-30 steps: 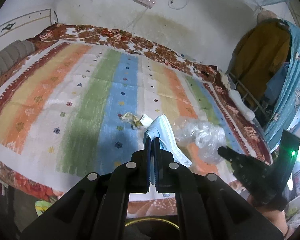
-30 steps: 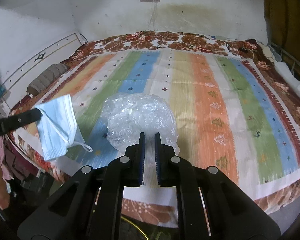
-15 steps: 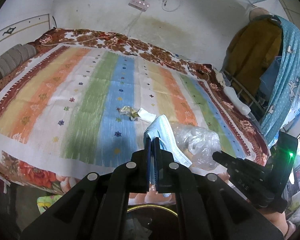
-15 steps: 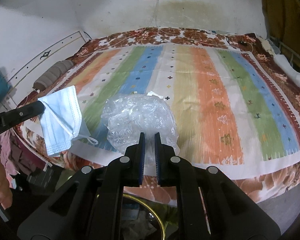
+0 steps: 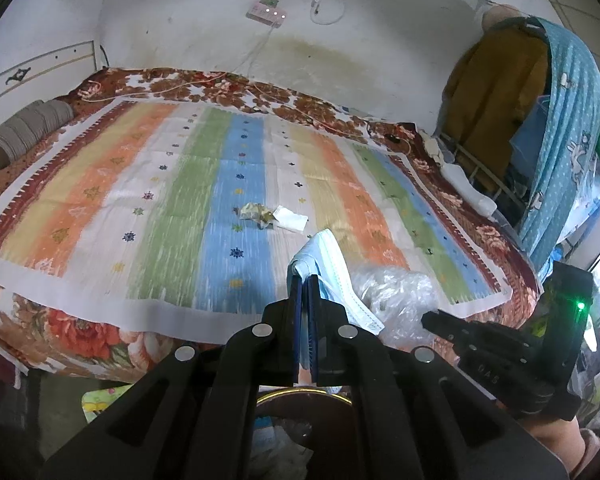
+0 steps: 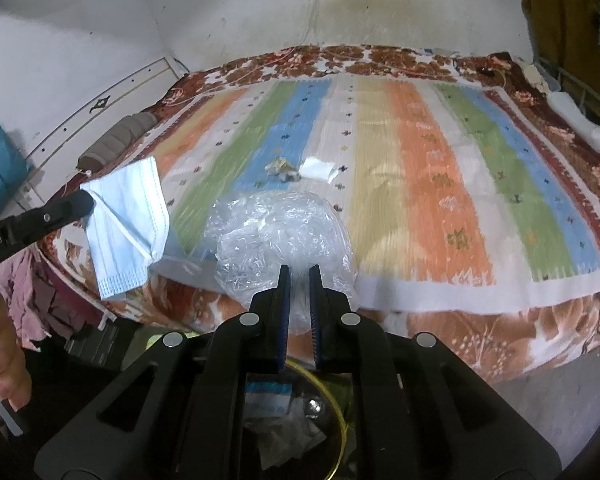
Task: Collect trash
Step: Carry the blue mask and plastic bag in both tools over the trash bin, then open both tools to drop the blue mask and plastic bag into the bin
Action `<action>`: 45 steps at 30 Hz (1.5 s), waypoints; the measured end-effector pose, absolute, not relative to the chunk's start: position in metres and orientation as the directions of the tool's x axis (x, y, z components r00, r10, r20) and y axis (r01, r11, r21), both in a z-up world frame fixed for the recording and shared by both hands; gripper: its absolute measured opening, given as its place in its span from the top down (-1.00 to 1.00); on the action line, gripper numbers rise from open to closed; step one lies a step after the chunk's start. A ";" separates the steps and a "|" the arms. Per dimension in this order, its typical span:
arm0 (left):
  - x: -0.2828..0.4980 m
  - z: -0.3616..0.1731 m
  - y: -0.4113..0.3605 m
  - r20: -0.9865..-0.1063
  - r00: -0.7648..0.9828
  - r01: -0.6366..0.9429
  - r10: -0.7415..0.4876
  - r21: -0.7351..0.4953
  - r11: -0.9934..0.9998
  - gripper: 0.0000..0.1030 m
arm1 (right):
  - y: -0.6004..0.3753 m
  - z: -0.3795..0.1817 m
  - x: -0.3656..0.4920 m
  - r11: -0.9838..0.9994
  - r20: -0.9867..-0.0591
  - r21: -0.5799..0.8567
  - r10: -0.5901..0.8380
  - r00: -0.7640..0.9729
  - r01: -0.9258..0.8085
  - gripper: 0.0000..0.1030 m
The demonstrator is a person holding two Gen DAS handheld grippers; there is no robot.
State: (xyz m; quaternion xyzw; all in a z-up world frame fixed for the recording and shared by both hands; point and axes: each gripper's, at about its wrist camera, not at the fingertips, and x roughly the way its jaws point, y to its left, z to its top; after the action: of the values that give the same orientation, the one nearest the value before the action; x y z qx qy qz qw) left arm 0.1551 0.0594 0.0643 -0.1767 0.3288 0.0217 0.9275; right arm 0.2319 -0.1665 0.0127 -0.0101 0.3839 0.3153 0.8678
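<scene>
My left gripper [image 5: 305,280] is shut on a light blue face mask [image 5: 332,268], which hangs from its tip; it also shows in the right wrist view [image 6: 128,224]. My right gripper [image 6: 299,270] is shut on a crumpled clear plastic bag [image 6: 280,232], also seen in the left wrist view [image 5: 392,292]. Both grippers are held off the front edge of the bed, above a round bin with a gold rim [image 6: 340,420] that holds trash. A crumpled wrapper [image 5: 254,213] and a white paper [image 5: 290,219] lie on the striped bedspread [image 5: 140,200].
A grey bolster [image 5: 24,132] lies at the bed's left end. A power strip [image 5: 266,11] hangs on the wall. Clothes hang on a rack [image 5: 532,128] at the right. Cloth hangs over the bed's left corner [image 6: 36,308].
Both grippers have pulled back from the bed toward its front edge with the mask and bag in them. The bin now shows beneath them.
</scene>
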 end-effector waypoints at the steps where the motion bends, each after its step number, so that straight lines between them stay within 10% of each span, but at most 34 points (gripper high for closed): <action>1: 0.152 0.064 0.059 -0.617 0.783 -0.153 -0.081 -0.316 0.936 0.96 | -0.167 0.011 0.231 0.800 -0.675 0.229 0.541 0.501 -0.555 0.85; 45: 0.105 -0.018 0.014 -0.829 0.555 -0.208 -0.068 -0.217 0.954 0.95 | -0.154 -0.090 0.153 0.817 -0.875 0.162 0.379 0.303 -0.554 0.84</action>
State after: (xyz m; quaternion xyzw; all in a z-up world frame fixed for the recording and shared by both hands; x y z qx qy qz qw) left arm 0.1055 0.0140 -0.0182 -0.1466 0.4700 0.0404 0.8695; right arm 0.1525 -0.1543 -0.0898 -0.0854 0.5140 0.2904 0.8026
